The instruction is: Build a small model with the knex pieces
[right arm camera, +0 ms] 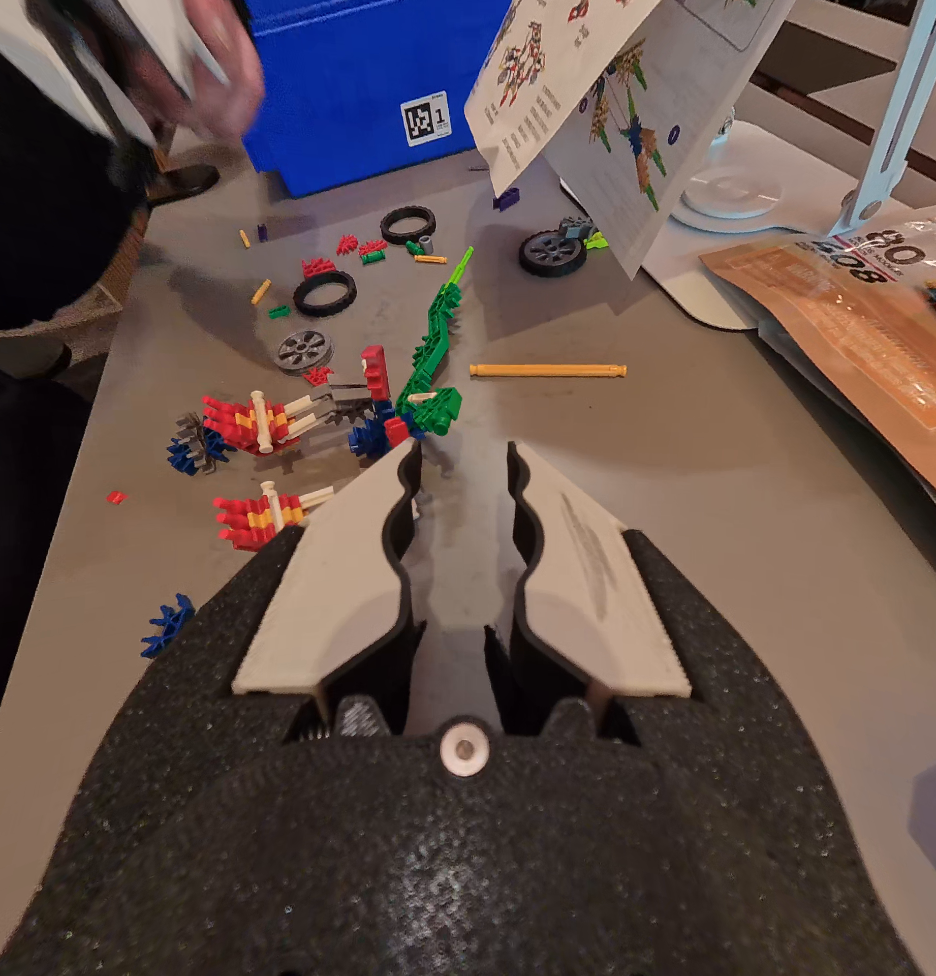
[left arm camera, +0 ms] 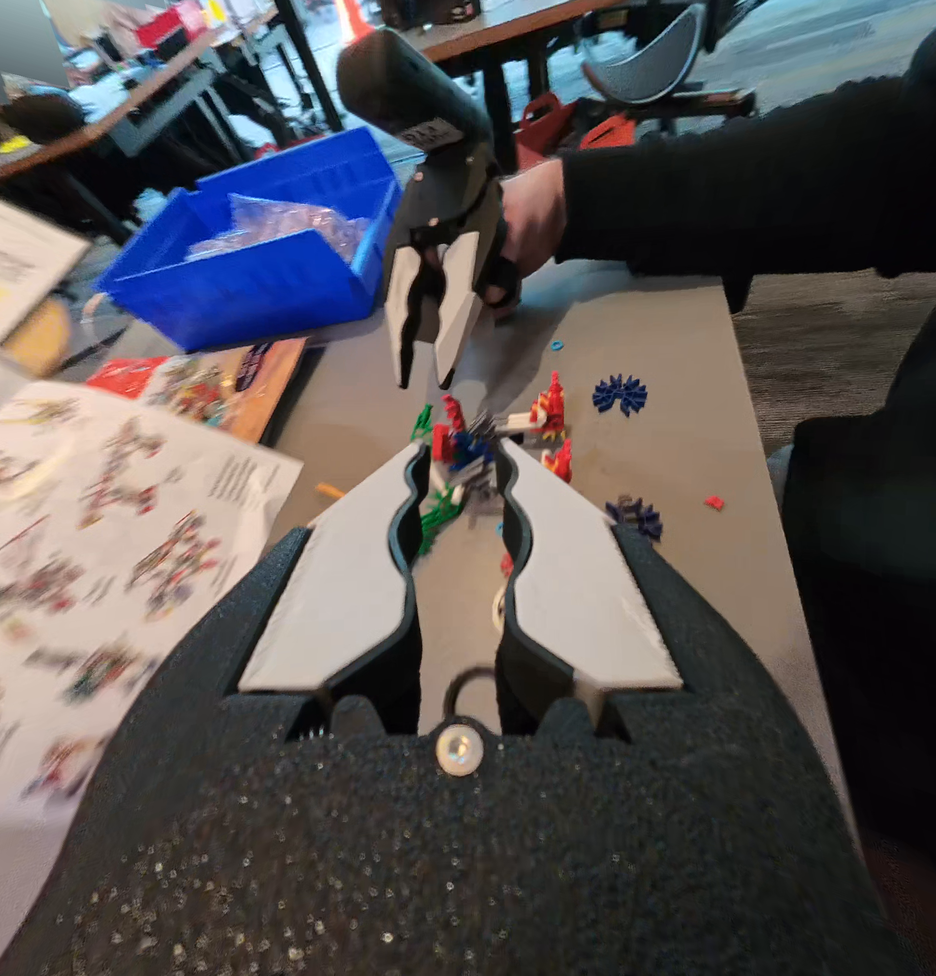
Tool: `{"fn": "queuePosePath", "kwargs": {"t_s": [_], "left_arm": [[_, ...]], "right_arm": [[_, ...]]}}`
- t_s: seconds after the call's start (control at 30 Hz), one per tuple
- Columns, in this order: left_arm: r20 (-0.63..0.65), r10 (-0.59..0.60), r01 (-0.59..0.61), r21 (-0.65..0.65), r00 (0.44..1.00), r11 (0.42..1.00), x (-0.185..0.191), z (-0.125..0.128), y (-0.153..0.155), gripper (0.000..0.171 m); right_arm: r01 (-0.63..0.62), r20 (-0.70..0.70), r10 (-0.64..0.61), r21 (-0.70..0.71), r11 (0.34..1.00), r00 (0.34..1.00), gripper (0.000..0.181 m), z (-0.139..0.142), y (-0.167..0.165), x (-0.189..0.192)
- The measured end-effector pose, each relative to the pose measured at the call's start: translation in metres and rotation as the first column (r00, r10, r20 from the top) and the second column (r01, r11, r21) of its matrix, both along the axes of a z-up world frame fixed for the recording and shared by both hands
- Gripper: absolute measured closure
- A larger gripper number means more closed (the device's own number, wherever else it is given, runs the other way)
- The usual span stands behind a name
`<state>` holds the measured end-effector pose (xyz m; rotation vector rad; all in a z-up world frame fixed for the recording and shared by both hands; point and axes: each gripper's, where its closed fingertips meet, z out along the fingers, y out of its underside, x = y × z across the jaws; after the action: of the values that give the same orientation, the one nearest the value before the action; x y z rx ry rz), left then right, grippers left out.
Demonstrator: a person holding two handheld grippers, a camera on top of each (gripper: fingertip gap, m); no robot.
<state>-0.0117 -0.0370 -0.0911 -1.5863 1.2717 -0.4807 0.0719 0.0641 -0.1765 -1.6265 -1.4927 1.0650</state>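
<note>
Grey table [right arm camera: 640, 475] fills both views, with a toy model [right arm camera: 350, 412] of red, blue and green pieces in the middle. Left gripper [left arm camera: 460, 454] is half open right at the model; it may touch it, the blur hides that. Right gripper [right arm camera: 463, 449] is open and empty, just beside the model. To hold it well, go slow and close on a thick part. Only the right view shows the yellow rod [right arm camera: 547, 370] near the model. Only the left view shows the inside of the blue bin [left arm camera: 254, 280] behind it.
</note>
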Motion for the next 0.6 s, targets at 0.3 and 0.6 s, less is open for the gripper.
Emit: {"fn": "queuePosePath", "kwargs": {"t_s": [0.3, 0.6], "left_arm": [[-0.28, 0.528, -0.554, -0.017, 0.801, 0.832, -0.243, 0.016, 0.004, 0.154], [-0.461, 0.522, -0.679, -0.293, 0.717, 0.673, -0.321, -0.066, 0.034, 0.158]], "right_arm": [[0.015, 0.006, -0.015, 0.008, 1.0, 1.0, 0.149, -0.003, 0.003, -0.001], [0.037, 0.003, -0.037, -0.004, 0.999, 0.999, 0.149, -0.003, 0.005, -0.002]]}}
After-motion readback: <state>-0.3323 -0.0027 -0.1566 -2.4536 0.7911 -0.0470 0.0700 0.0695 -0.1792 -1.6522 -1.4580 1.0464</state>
